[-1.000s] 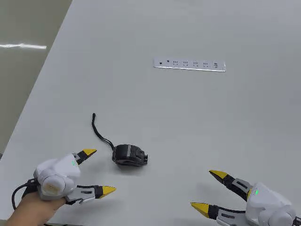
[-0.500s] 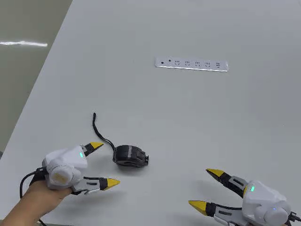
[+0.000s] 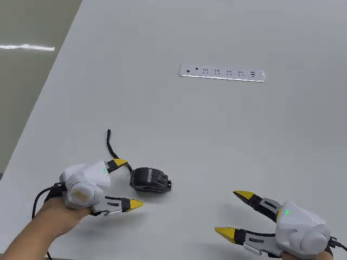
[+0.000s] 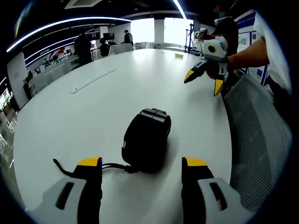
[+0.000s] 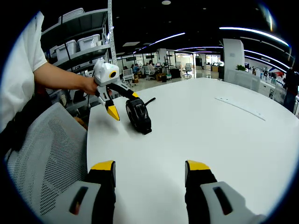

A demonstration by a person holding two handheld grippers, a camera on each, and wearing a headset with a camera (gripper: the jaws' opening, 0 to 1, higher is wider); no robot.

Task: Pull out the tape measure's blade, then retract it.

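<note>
the tape measure (image 3: 150,179) sits on the white table (image 3: 227,135), blade wound fully in, its black strap (image 3: 113,146) trailing away toward the far left. the left gripper (image 3: 128,183) hovers just beside the case on the strap side, jaws spread wide with nothing between them. the right gripper (image 3: 233,213) is well apart to the right, jaws likewise spread and holding nothing. a power strip (image 3: 222,73) lies far across the table.

the likely trouble starts with the first grasp. the case looks smooth and rounded, so jaws that shut off-centre, or catch the strap instead, could make it skid or twist away. the hook end, which seems to face the right gripper, is small — the tips could slip off it. with a weak hold on the case, the pull would probably drag the whole thing along, and a loosed blade may snap back.
</note>
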